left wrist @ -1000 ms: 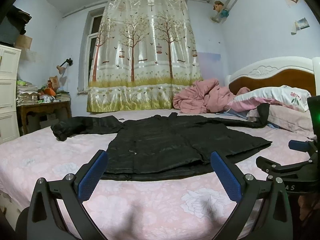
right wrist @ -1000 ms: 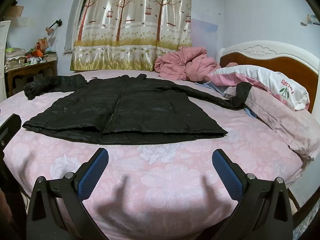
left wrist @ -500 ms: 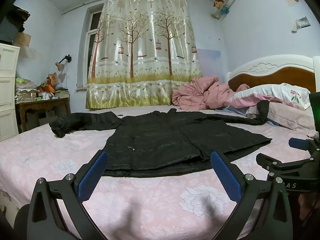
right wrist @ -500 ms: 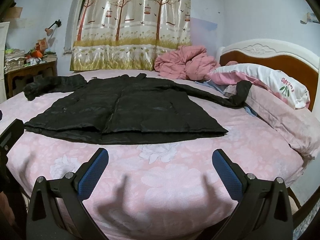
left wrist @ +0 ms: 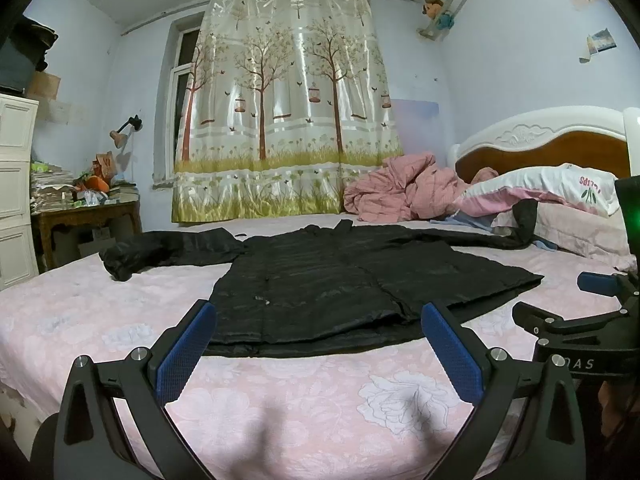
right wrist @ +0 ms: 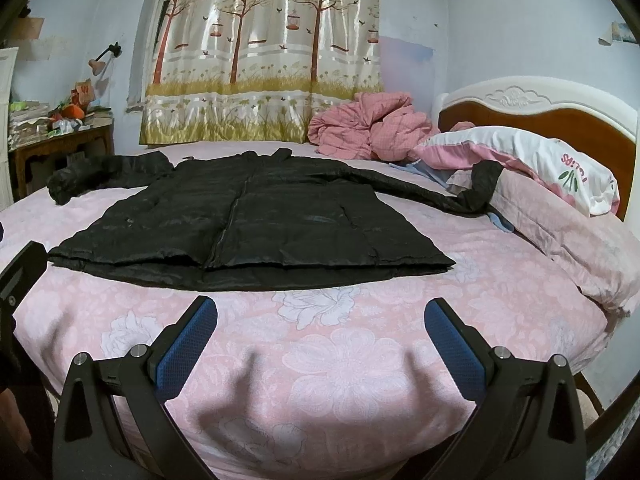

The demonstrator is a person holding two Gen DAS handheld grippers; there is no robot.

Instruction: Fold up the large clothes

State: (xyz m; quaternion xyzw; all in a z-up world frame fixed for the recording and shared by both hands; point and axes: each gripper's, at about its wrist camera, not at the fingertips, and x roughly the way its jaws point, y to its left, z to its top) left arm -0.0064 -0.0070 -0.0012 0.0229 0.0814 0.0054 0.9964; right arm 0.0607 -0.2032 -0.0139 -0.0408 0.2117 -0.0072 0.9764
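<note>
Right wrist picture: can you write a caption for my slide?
Open right gripper hovers over the pink floral bed, facing a black coat spread flat with both sleeves out.

Both handheld grippers: fingers spread wide, nothing held.
My left black two-finger gripper with blue textured pads [left wrist: 318,338] points level and forward, jaws fully apart. My right black two-finger gripper with blue textured pads [right wrist: 320,334] matches it, jaws equally apart; in the left view it sits just beside, at my right edge [left wrist: 580,320].
</note>
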